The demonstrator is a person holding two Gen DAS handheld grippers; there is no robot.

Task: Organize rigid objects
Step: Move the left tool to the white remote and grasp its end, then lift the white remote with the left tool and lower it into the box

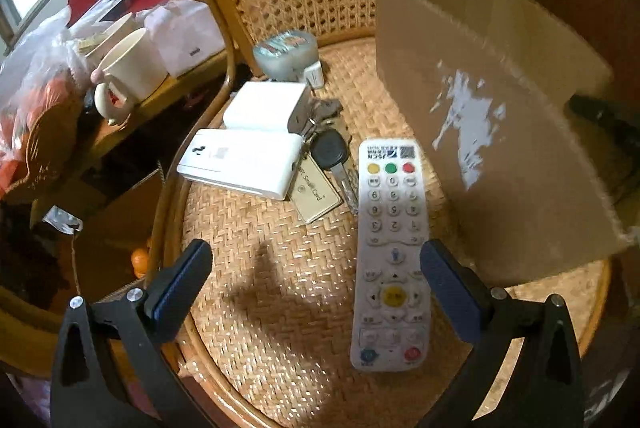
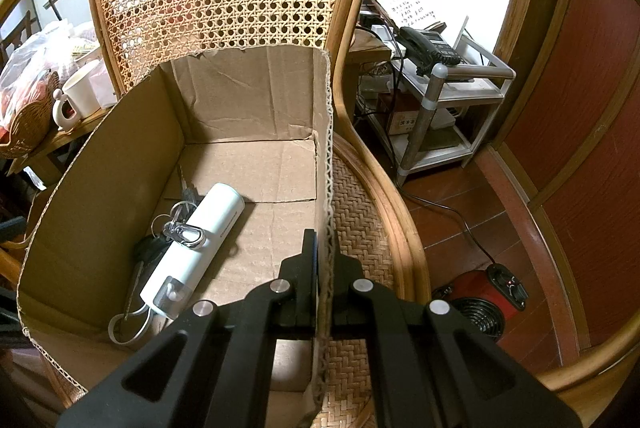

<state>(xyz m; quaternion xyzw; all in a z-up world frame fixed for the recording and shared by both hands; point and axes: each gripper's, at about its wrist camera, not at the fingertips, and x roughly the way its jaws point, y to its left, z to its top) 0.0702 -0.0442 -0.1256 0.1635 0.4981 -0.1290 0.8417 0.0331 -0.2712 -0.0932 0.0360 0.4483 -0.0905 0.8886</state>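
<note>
Left wrist view: left gripper (image 1: 316, 280) gapes wide and empty over the remote (image 1: 390, 252), lower centre on the chair seat (image 1: 260, 268). Looks light, stiff, slick; take it across the narrow sides. Right gripper (image 2: 324, 268) pinches the box (image 2: 326, 156) wall.

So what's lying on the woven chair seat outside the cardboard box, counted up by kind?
White remote control with coloured buttons: 1
White rectangular plastic boxes: 2
Bunch of keys with a black car key: 1
Grey round container: 1
Small white plug-like piece: 1
Total: 6
</note>
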